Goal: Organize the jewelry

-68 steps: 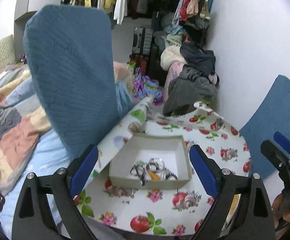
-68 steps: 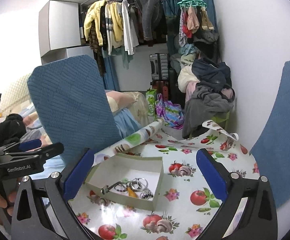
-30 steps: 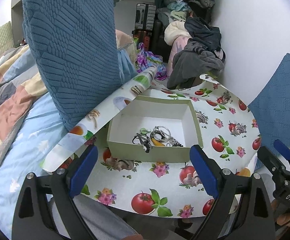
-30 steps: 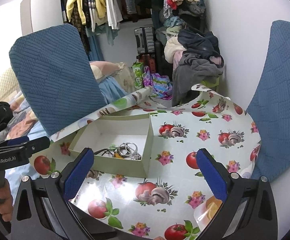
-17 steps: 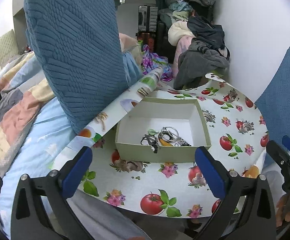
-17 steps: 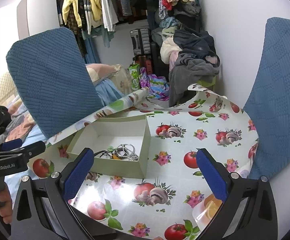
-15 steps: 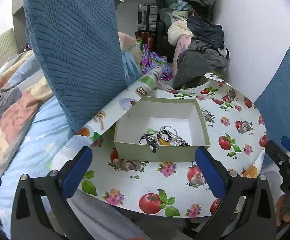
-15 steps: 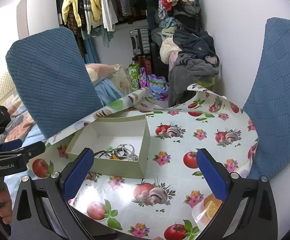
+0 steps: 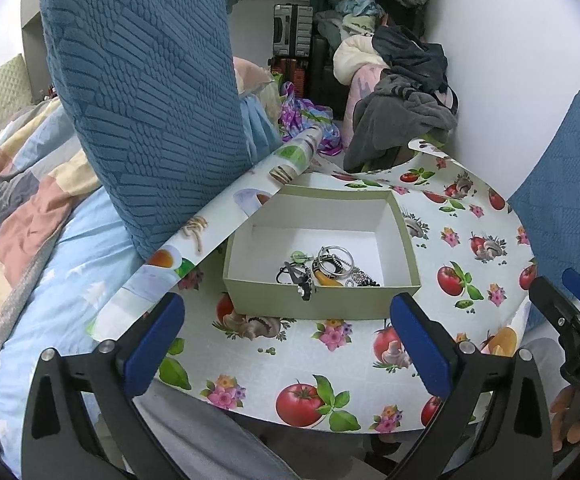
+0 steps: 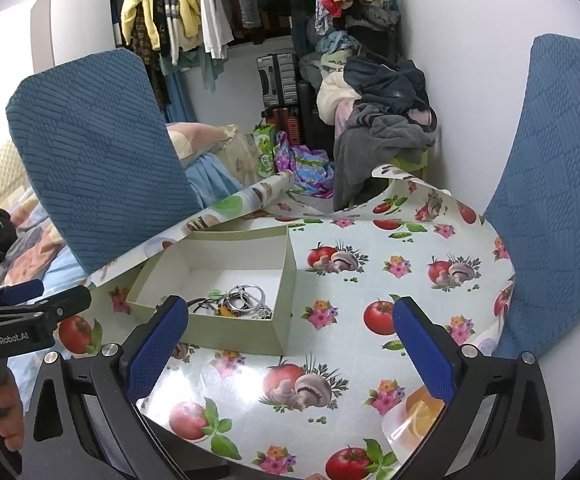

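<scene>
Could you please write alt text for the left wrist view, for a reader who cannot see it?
An open cardboard box holding a tangle of jewelry sits on a table under a tomato-and-mushroom tablecloth, framed by the open, empty left gripper. A blue chair back stands left; the right gripper shows at right.

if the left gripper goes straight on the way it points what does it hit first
Probably the box: its near wall lies dead ahead between the open fingers of the left gripper, with the jewelry just behind it. Depth is hard to judge, so it might meet the tablecloth in front first.
</scene>
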Demonstrator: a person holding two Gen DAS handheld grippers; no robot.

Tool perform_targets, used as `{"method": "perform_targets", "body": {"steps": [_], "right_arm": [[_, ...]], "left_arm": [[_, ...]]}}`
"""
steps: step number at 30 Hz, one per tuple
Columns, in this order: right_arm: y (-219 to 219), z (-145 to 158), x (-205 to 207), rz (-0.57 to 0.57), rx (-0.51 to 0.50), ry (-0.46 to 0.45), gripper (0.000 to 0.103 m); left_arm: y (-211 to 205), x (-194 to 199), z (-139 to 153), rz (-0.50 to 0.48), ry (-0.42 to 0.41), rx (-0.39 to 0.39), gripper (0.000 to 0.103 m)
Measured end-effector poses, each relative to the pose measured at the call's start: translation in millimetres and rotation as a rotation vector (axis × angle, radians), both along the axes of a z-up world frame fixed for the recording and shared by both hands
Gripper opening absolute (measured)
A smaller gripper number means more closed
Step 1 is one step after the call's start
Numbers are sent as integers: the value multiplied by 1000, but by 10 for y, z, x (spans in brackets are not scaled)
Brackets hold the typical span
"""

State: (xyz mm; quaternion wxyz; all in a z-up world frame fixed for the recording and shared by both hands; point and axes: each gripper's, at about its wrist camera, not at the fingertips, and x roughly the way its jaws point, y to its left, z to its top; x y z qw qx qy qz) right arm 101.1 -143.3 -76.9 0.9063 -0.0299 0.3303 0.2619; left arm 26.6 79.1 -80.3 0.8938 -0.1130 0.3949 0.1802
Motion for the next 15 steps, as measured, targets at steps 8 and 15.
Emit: {"method": "perform_targets", "body": {"steps": [8,15], "right_arm": [[9,-18,-9,-13,-2,-5,103],[9,-32,-21,-17,-3,0,103]], "left_arm": [[-3,-9,-18,1,2,-9,102],[-4,-15,-24,-1,4,-7,102]]}}
